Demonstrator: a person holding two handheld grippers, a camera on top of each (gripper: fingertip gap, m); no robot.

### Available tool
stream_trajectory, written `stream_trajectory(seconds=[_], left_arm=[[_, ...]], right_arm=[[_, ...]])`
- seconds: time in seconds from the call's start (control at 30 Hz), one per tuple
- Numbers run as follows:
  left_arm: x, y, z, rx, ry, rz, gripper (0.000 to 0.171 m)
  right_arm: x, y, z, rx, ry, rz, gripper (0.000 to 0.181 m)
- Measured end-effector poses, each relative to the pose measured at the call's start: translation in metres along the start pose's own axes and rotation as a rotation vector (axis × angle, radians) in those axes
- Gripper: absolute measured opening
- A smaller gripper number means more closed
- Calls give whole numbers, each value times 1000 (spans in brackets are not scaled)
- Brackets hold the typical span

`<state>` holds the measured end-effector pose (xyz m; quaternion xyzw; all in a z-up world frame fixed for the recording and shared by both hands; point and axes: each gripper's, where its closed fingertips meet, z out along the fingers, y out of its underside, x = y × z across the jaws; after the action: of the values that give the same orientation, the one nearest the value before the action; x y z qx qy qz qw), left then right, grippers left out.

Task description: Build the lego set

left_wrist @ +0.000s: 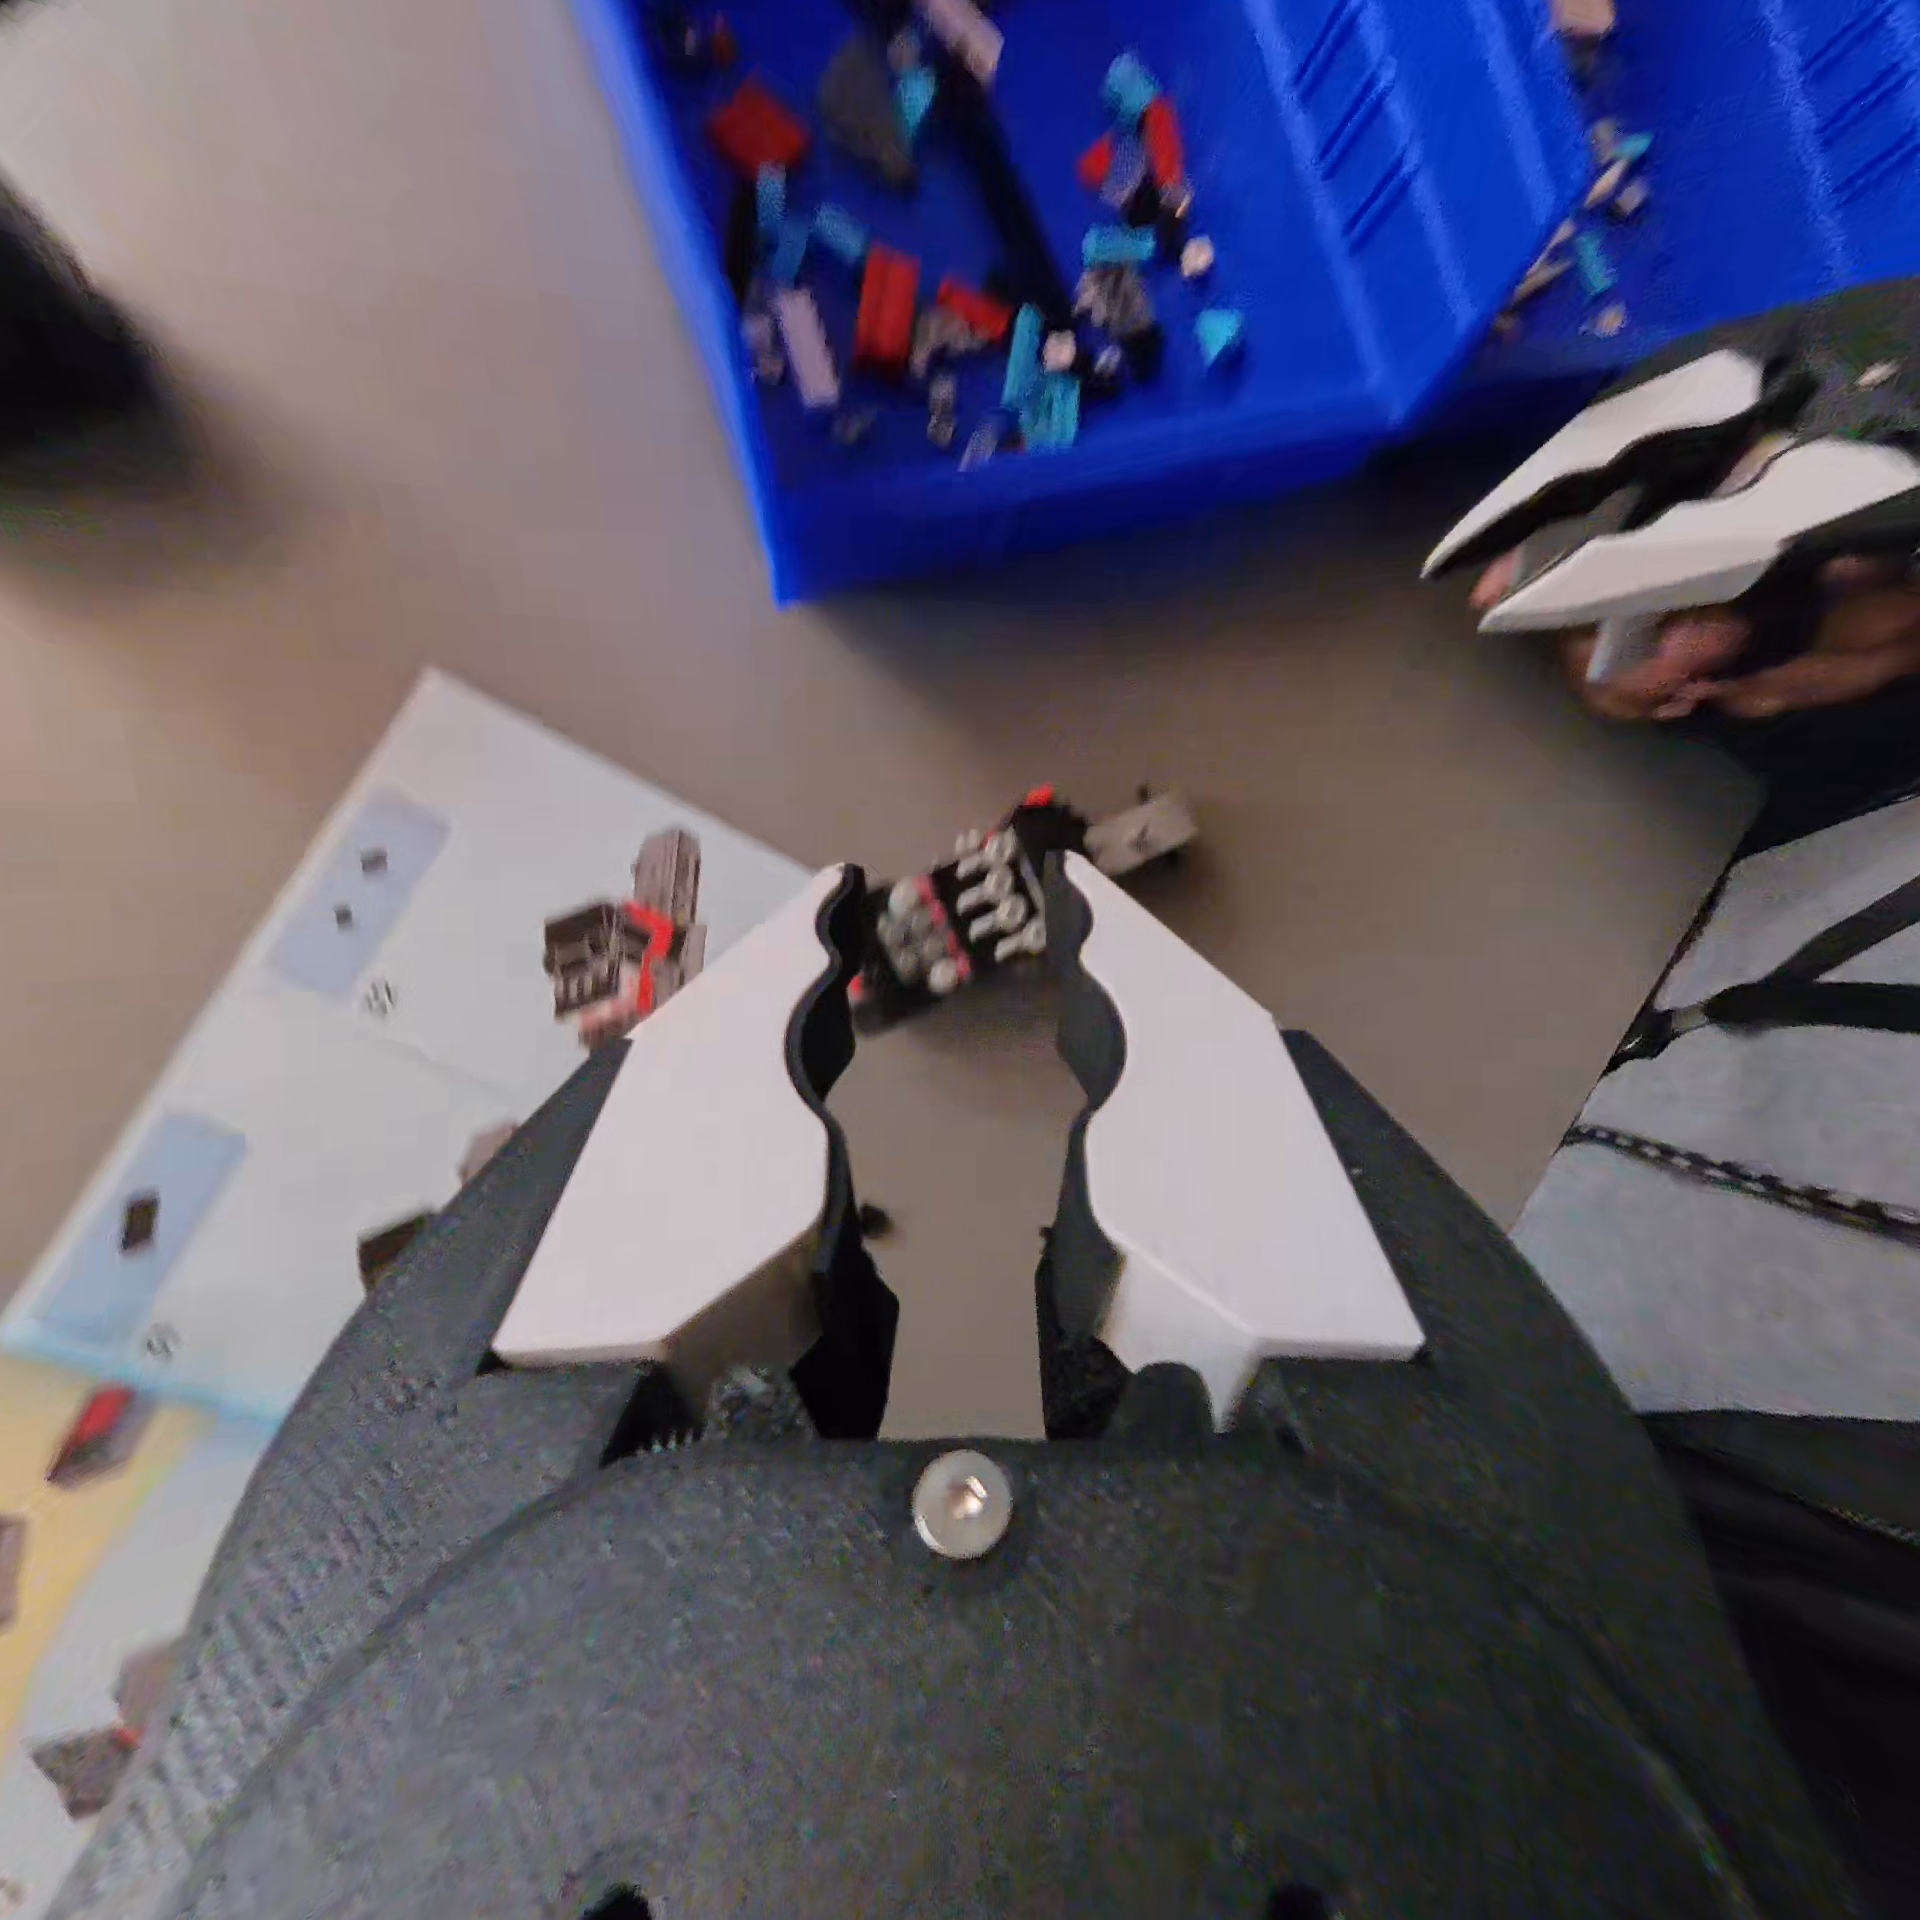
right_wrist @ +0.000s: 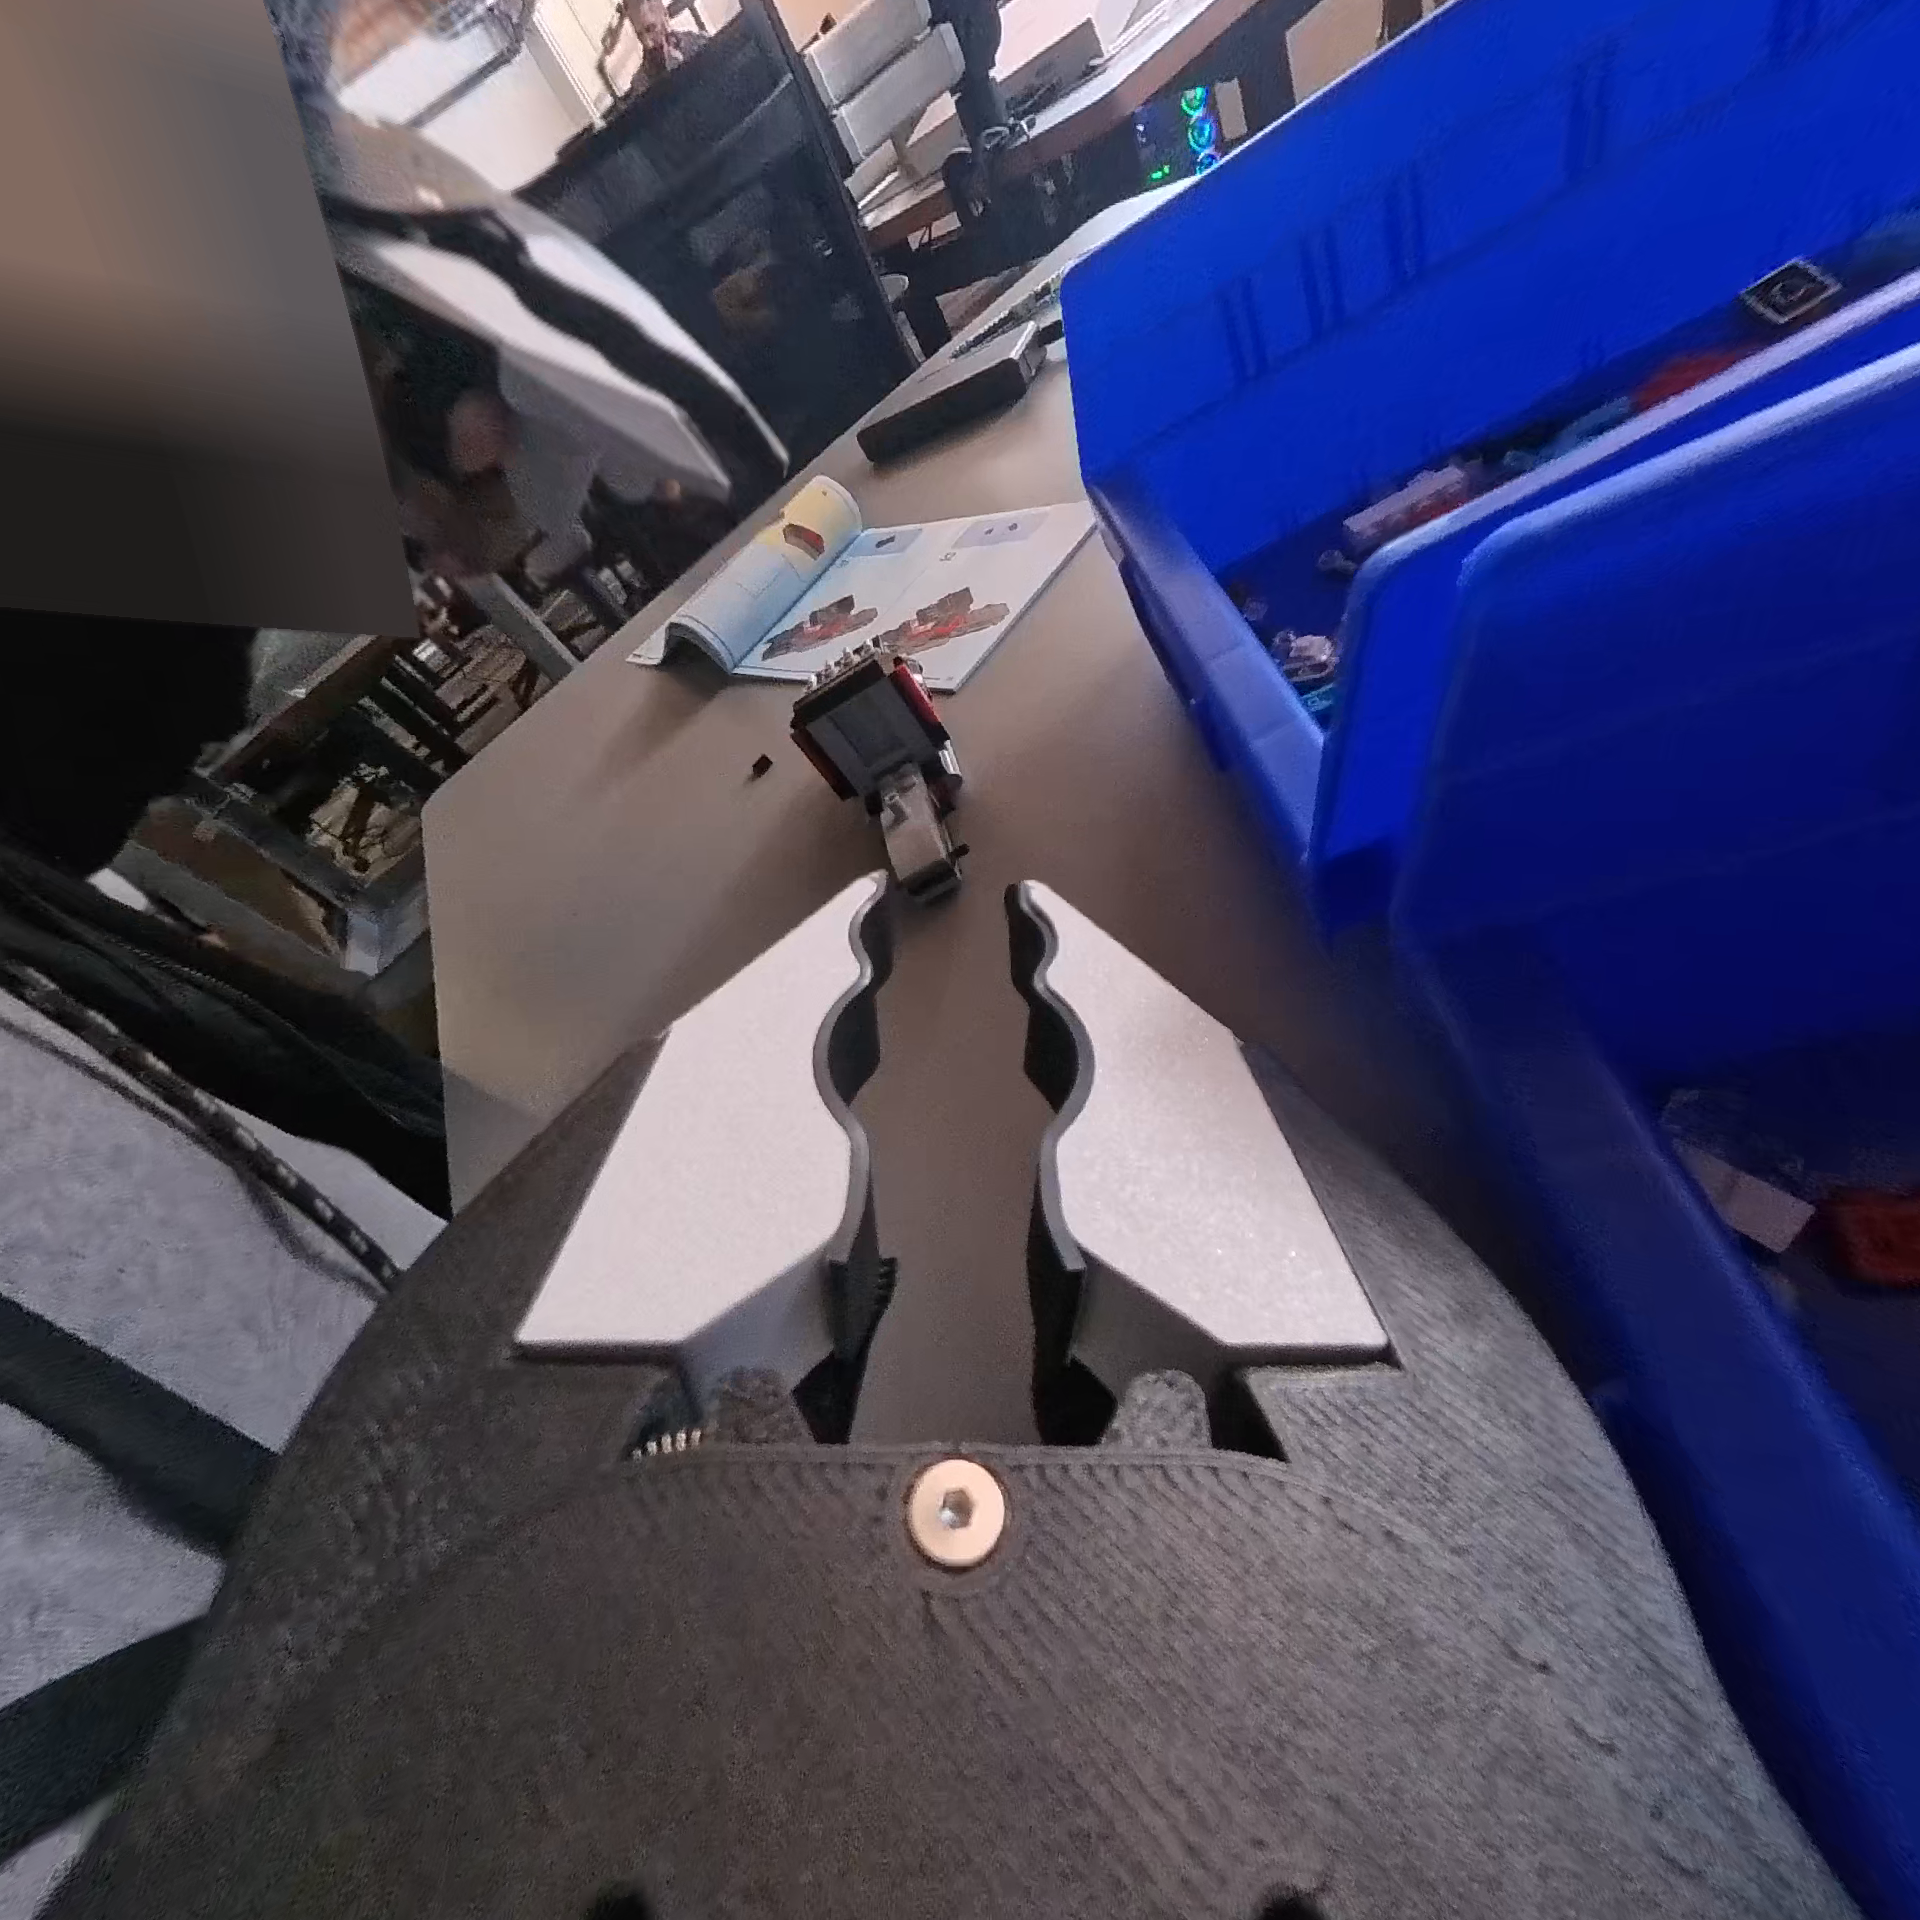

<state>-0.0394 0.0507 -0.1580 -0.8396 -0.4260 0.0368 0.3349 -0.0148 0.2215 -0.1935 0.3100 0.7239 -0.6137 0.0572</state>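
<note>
Your left gripper (left_wrist: 961, 914) brackets the model (left_wrist: 961, 920) on the table (left_wrist: 1299, 727), fingers apart; contact unclear. Likely steadying it. Right gripper (right_wrist: 945, 894) is parted, empty, just short of the model's grey end, bins (right_wrist: 1558, 364) beside. Booklet (right_wrist: 935, 561) lies open for reference.

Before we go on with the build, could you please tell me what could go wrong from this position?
1. The left claw frames the small black, red and grey brick assembly, but contact is unclear; closing off-centre might tip it over.
2. A tiny black loose piece lies on the grey table near its edge and may get knocked off.
3. The open right claw sits close by and could bump the assembly.
</note>
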Motion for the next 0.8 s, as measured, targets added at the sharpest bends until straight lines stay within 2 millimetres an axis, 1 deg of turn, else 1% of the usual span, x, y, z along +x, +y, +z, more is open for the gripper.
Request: stream_trajectory(seconds=[0.1,0.17,0.23,0.3,0.37,0.47,0.67,0.8], left_arm=[[13,-34,6,20,40,62,35],[20,-48,16,15,74,88,35],[25,-57,30,-2,115,104,35],[24,-63,43,-28,136,116,35],[19,-66,54,-56,134,127,35],[8,-70,65,-90,104,156,35],[-1,-80,70,-137,64,232,35],[-2,-82,69,-144,57,243,34]], right_arm=[[3,-1,-2,17,16,14,21],[5,-1,-3,16,29,24,20],[7,0,-1,6,36,33,19],[9,2,0,-8,36,48,19],[10,3,1,-19,32,66,18],[10,4,3,-29,21,82,18],[10,3,1,-14,17,81,18],[9,2,1,-11,16,79,18]])
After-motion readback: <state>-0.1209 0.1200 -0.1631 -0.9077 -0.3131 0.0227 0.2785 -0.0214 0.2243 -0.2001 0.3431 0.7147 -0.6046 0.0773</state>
